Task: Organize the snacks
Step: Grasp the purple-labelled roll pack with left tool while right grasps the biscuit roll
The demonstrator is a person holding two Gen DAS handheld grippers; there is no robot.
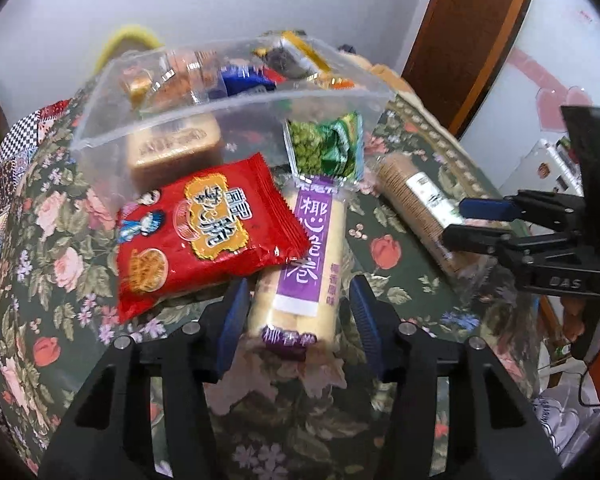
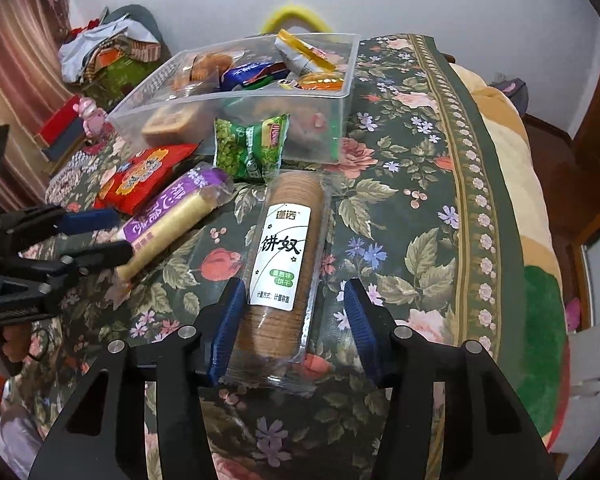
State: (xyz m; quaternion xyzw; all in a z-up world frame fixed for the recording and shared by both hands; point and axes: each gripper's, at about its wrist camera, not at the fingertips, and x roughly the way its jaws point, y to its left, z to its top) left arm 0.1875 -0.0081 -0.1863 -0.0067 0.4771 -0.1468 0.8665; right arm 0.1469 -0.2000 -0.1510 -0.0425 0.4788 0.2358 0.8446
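Note:
A purple-labelled egg roll pack [image 1: 312, 232] lies on the floral cloth. Its near end sits between the pads of my left gripper [image 1: 298, 316], with slim gaps on both sides, so the gripper is open. A clear tube of round biscuits [image 2: 284, 208] lies between the pads of my right gripper [image 2: 294, 316]; the left pad is at the wrapper and the right pad stands clear, so it is open too. A red snack pack [image 1: 204, 232] overlaps the egg roll. A green pea pack [image 2: 248, 148] leans on the clear plastic box [image 2: 340, 120], which holds several snacks.
The floral tablecloth [image 2: 420, 240] drops off at the right edge. A yellow handle [image 2: 296, 16] shows behind the box. Clutter and a red case [image 2: 64, 124] sit at the back left. Each gripper shows in the other's view: right gripper [image 1: 452, 221], left gripper [image 2: 125, 230].

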